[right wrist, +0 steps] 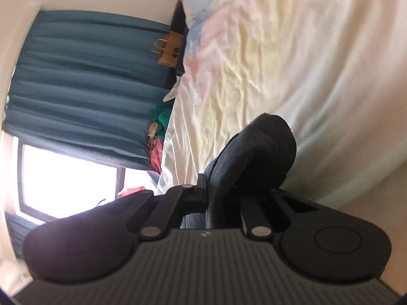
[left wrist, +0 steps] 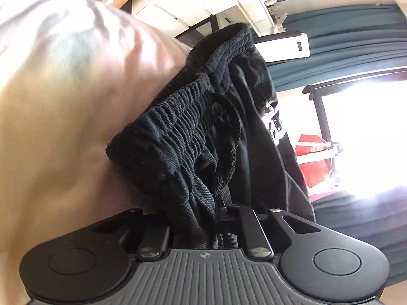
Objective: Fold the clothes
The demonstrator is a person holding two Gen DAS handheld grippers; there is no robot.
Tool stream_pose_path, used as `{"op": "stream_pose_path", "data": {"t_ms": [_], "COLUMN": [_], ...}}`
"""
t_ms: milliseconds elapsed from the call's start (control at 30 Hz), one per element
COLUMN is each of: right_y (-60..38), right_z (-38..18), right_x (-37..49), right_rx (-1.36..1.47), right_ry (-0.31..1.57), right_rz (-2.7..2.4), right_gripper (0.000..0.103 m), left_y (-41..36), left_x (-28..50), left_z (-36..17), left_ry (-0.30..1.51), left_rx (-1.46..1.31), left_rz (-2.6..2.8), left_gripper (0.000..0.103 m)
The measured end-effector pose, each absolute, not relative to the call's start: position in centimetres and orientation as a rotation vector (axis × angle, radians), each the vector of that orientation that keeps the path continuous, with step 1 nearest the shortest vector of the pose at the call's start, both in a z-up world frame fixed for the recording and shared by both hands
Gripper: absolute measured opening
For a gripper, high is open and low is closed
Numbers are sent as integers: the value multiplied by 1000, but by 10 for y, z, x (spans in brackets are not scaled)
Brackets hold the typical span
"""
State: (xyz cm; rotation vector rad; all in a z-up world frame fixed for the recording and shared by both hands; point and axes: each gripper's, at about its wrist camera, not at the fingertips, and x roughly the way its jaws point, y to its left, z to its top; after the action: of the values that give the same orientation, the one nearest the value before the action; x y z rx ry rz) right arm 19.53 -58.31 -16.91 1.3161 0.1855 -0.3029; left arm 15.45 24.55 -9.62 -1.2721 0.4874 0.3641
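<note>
I could not see the fingertips of my left gripper (left wrist: 225,218), because the black garment (left wrist: 193,137) bunched over them and hid where the pads met the cloth. On the right, the right gripper (right wrist: 229,190) was likewise buried under a fold of dark fabric (right wrist: 257,152), and the blur smeared the bedsheet (right wrist: 292,63) and the brown paper bag (right wrist: 170,49) by the curtain. The window (left wrist: 368,132) in the left wrist view was blown out white, so nothing beyond it could be made out.

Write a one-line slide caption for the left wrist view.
Left claw shut on black shorts beside a pale sheet.
</note>
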Motion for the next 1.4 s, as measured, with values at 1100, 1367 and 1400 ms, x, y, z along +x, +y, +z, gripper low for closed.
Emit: {"op": "stream_pose_path", "data": {"t_ms": [1100,1367,1400], "right_y": [-609,-607,-601], "right_z": [-209,-141,-126], "right_x": [154,180,175], "right_rx": [1683,1205,1083], "right_ry": [215,195,135], "right_rz": [-335,-210,-147], "right_gripper": [49,10,10], "left_y": [393,388,389], "left_x": [72,74,75], "left_z": [-48,-57,-57], "left_ry": [654,676,675], "left_rx": [-1202,-1174,-1168], "left_rz": [355,339,335], "left_gripper": [11,11,11]}}
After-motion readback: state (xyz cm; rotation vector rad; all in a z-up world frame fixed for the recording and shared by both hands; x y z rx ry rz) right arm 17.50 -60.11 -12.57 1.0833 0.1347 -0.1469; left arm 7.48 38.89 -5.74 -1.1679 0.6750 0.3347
